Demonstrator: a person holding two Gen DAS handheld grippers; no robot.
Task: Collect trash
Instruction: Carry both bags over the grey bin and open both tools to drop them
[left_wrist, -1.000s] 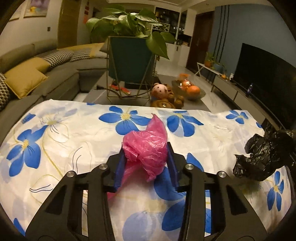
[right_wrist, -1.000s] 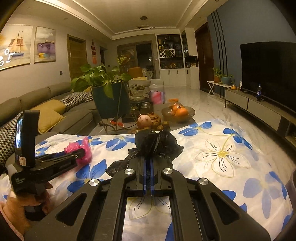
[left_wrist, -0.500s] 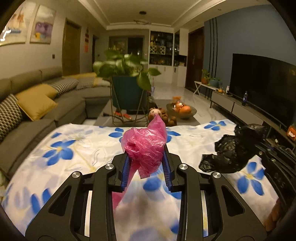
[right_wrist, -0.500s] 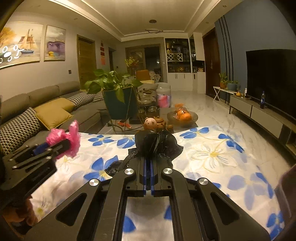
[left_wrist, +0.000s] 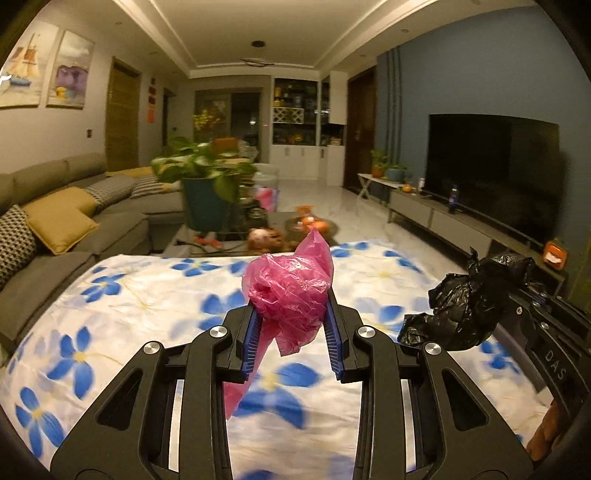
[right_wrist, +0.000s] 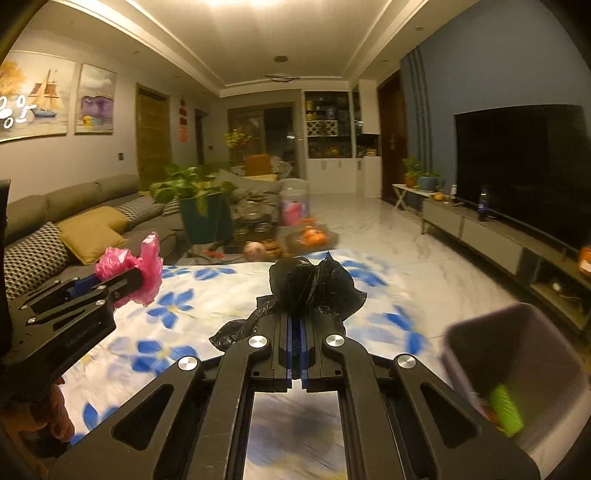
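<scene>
A crumpled pink plastic bag (left_wrist: 291, 295) is clamped between the blue pads of my left gripper (left_wrist: 293, 314), held up above the flowered cloth. From the right wrist view the same pink plastic bag (right_wrist: 129, 267) shows at the left in the left gripper (right_wrist: 122, 280). My right gripper (right_wrist: 295, 325) is shut on a crumpled black plastic bag (right_wrist: 310, 286); that black plastic bag (left_wrist: 469, 306) hangs at the right of the left wrist view. A dark trash bin (right_wrist: 513, 380) with something green inside stands at the lower right.
A table with a white cloth printed with blue flowers (left_wrist: 147, 306) lies under both grippers. Beyond it are a grey sofa with yellow cushions (left_wrist: 59, 221), a potted plant (left_wrist: 203, 184), a low table with fruit, and a TV (left_wrist: 491, 173) on a long cabinet at the right.
Both grippers have lifted away from the cloth with their bags and swung to the right. The trash bin has come into the right wrist view.
</scene>
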